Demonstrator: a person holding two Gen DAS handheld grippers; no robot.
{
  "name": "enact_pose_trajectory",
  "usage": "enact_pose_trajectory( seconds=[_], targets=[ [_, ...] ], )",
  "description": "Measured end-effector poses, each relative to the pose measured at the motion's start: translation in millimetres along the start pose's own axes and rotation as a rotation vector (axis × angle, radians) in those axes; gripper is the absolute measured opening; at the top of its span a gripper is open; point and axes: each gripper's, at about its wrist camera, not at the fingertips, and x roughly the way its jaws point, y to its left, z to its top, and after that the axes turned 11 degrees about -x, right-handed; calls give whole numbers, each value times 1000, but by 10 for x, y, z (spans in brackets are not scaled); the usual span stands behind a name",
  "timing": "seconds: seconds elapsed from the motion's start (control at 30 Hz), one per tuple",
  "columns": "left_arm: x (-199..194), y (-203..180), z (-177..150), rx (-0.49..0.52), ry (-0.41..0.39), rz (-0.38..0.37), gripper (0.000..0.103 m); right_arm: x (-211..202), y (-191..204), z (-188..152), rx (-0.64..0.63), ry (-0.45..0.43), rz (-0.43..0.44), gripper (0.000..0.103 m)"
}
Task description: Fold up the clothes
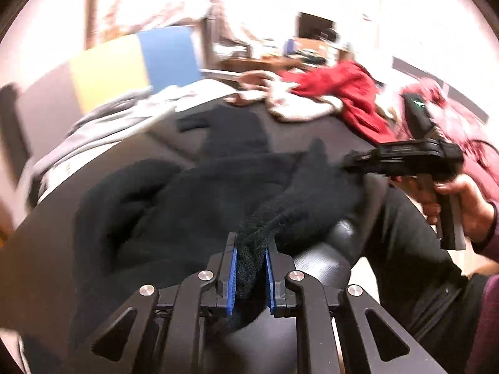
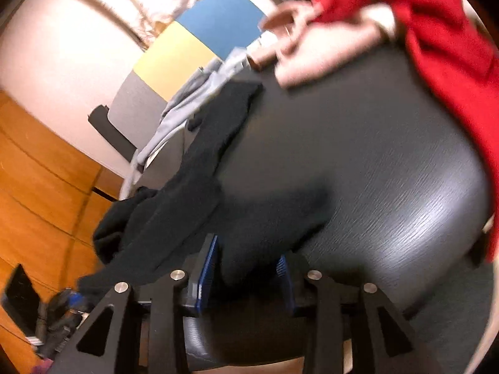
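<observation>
As both tongs [image 1: 249,275] pinch: sweater [image 1: 193,199] aloft.

Nothing readable anywhere tbh; the marking on the black hand-held gripper [image 1: 405,155] is too blurred.

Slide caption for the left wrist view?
Left gripper pinching a black garment on the table, right gripper alongside.

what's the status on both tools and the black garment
Left tool shut on black garment hem. Right tool around another fold, grip unclear. Garment bunched on dark table. Red garment piled beyond.
</observation>
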Motion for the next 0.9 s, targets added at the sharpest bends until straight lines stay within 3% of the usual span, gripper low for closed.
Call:
enact_pose_trajectory(
  seconds=[0.1, 0.27, 0.37, 0.6, 0.77, 0.9],
  targets=[
    [-243, 234, -215, -99, -63, 63, 16, -79, 110, 34, -83, -5, -28, 37],
    [-213, 673, -673, -261, -75, 317, 16, -209, 292, 92, -220, -14, -75, 37],
    [-180, 831, -881, -391, -79, 321, 17, -70, 419, 58, -258, 40, -54, 37],
    [-156, 826, -940, -402, -110, 332, 21, 239, 938, -155, -511, 189, -38, 37],
    [-139, 838, -983, -419, -112, 315, 21, 210, 1175, -466, -856, 189, -154, 37],
    [-129, 947, -1003, -483, -109, 281, 25, 362, 1239, -699, -1020, 183, -263, 37]
  ],
)
